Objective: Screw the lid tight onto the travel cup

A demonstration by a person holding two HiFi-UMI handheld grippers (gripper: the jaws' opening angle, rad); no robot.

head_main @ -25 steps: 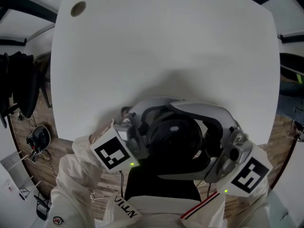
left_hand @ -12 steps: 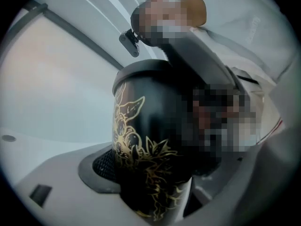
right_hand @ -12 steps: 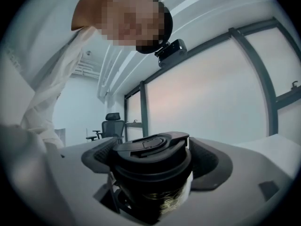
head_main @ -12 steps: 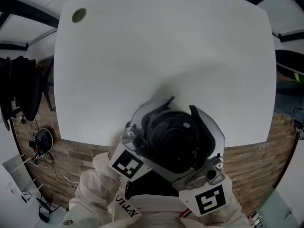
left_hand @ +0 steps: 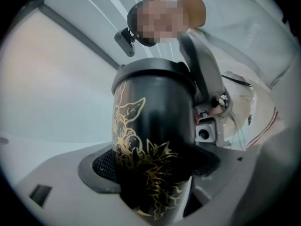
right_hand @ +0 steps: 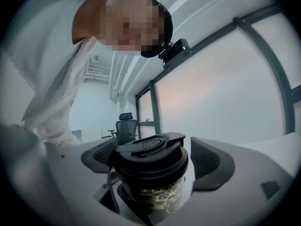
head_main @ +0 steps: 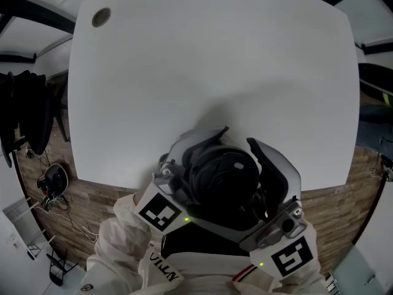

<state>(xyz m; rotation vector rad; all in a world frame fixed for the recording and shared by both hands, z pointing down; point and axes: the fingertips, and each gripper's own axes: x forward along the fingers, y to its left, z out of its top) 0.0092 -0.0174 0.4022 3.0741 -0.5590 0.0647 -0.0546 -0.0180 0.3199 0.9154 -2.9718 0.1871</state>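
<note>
Travel cup (left_hand: 150, 135): black with a gold floral pattern, being held upright over the near edge of the white counter (head_main: 215, 60), close in front of the person's white jacket (head_main: 116, 244).
Lid (right_hand: 149, 149): black, sitting level on top of the cup, its flip tab facing up.
Left gripper (left_hand: 153, 166): pointing level, clamping the cup's body low down, below the lid.
Left fingers (left_hand: 101, 166): standing wide apart, pressing on the cup's wall from both sides.
Right gripper (right_hand: 155, 159): pointing level, reaching in at lid height from the person's right.
Right fingers (right_hand: 211, 161): spread wide, gripping the lid's rim from either side.
Counter: showing a round grommet (head_main: 101, 17) at its far left corner.
Background: office chair (right_hand: 126, 126) standing well behind the cup in the right gripper view.
</note>
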